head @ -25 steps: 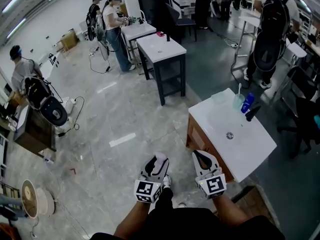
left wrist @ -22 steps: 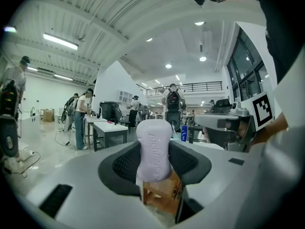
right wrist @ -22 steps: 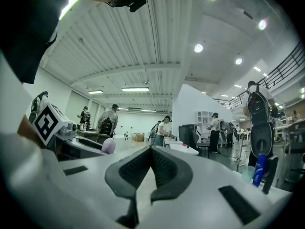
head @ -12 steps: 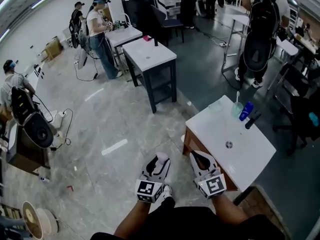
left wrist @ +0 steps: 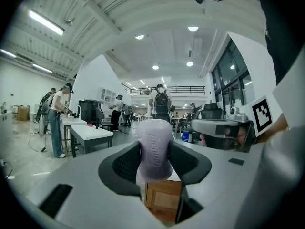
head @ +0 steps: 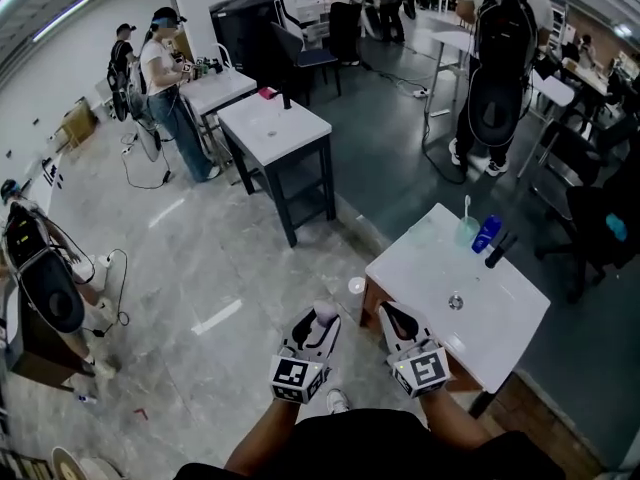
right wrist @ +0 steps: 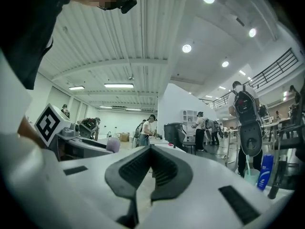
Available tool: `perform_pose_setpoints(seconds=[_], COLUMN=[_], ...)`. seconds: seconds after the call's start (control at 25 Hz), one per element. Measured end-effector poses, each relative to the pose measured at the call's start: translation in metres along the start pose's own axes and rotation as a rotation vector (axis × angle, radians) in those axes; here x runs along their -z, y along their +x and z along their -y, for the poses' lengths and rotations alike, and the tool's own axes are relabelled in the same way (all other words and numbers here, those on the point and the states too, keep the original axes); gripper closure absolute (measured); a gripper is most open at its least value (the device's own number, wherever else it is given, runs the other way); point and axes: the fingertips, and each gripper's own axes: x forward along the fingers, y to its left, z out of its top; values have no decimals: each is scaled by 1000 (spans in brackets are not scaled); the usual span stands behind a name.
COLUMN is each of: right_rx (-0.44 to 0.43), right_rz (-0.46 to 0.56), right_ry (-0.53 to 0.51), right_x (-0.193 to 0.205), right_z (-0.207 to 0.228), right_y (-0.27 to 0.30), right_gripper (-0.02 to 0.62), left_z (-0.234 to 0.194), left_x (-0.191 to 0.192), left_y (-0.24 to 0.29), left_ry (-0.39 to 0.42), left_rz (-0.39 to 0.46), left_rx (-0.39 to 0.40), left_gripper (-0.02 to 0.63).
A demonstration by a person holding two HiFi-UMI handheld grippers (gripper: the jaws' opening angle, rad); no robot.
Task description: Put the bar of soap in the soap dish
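left gripper [head: 319, 320] fingers pinch the purple soap [left wrist: 153, 147]; right gripper [head: 391, 314] fingers are pressed together, just beside the white worktop [head: 500, 320].

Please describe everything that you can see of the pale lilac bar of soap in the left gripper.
The pale lilac bar of soap is a smooth, rounded oblong, waxy in look, with lettering down its face that I cannot read. It stands upright, clamped on both sides by the dark ribbed pads of the left gripper, its rounded top above them. Nothing else touches it. It is held over the floor, beside the white washbasin top.
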Motion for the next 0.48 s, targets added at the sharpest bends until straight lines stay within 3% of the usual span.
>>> perform_pose_setpoints(seconds=[0.48], right_rx=[198], right_rz=[-3], right_ry=[26], right_x=[12], right_z=[57], right_y=[-6], right_gripper=[580], left_z=[12], left_x=[-14], left_y=[66], left_ry=[28], left_rz=[-6], left_rx=[146], left_gripper=[403])
